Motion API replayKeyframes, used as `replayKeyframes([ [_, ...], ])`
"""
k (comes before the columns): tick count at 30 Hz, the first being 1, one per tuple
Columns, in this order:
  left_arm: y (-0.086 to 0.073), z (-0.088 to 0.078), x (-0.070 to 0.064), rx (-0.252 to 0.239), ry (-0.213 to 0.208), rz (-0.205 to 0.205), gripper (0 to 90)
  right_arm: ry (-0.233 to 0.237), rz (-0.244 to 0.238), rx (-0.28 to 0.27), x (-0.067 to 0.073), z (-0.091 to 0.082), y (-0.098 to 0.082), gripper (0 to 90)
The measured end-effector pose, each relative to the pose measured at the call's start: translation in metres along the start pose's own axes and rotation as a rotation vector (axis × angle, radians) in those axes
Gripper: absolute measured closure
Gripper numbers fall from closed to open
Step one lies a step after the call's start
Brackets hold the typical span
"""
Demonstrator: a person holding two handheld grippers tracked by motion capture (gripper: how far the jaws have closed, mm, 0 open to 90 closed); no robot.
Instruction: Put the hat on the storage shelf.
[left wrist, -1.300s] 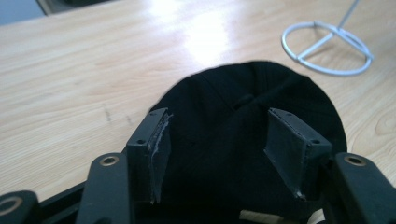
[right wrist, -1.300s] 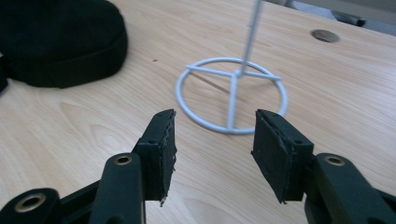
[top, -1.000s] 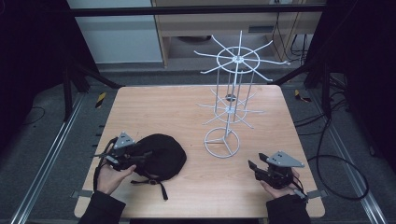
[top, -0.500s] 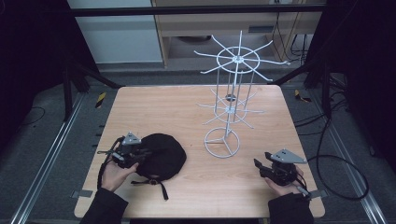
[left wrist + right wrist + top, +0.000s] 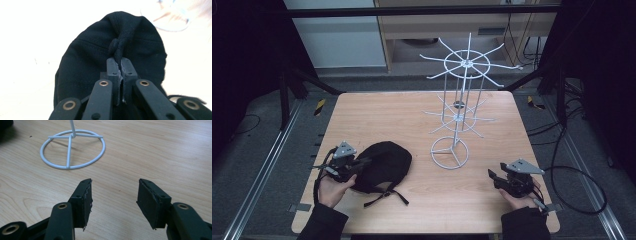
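Table (image 5: 412, 107): light wooden top, lying under all items listed below
Black cap (image 5: 384, 165): soft fabric cap, lying on the near left part of the table; a strap with a loop is trailing from it toward the near edge
Cap fabric: in the left gripper view a fold of the black cap (image 5: 117, 47) is bunching into a knot-like ridge right at the jaw tips
Left gripper (image 5: 362, 162): sitting at the near left, held in the person's left hand (image 5: 332, 187); its 2 jaws are pressing together and pinching the bunched fold of the cap
Left gripper, own view (image 5: 121, 68): jaws are meeting with fabric caught between them
White wire rack (image 5: 462, 95): standing upright right of centre, carrying 2 tiers of radiating spokes on a central post; its ring base is resting on the table just right of the cap, apart from it
Rack base (image 5: 72, 148): white ring with 3 inner struts, lying beyond the right gripper's jaws
Right gripper (image 5: 493, 176): sitting at the near right, held in the person's right hand (image 5: 519, 197), well apart from the cap
Right gripper, own view (image 5: 113, 200): 2 jaws are standing spread wide, gripping nothing, bare wood showing between them
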State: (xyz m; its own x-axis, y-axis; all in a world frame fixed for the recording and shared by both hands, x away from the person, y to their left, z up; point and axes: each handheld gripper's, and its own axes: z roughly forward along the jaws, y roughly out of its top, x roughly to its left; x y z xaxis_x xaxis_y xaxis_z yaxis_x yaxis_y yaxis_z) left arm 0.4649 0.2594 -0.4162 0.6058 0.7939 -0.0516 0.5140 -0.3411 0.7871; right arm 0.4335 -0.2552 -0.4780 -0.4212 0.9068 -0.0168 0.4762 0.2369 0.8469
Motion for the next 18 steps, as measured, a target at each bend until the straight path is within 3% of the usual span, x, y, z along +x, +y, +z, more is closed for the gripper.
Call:
replayKeyframes([
  [6, 0.006, -0.024, 0.000, -0.129, 0.006, -0.047, 87.4, -0.011, 0.005, -0.011, -0.002, -0.001, 0.000, 43.6],
  [18, 0.016, -0.058, -0.011, -0.375, 0.022, -0.090, 87.4, -0.029, 0.008, -0.030, -0.004, -0.001, -0.001, 40.5],
])
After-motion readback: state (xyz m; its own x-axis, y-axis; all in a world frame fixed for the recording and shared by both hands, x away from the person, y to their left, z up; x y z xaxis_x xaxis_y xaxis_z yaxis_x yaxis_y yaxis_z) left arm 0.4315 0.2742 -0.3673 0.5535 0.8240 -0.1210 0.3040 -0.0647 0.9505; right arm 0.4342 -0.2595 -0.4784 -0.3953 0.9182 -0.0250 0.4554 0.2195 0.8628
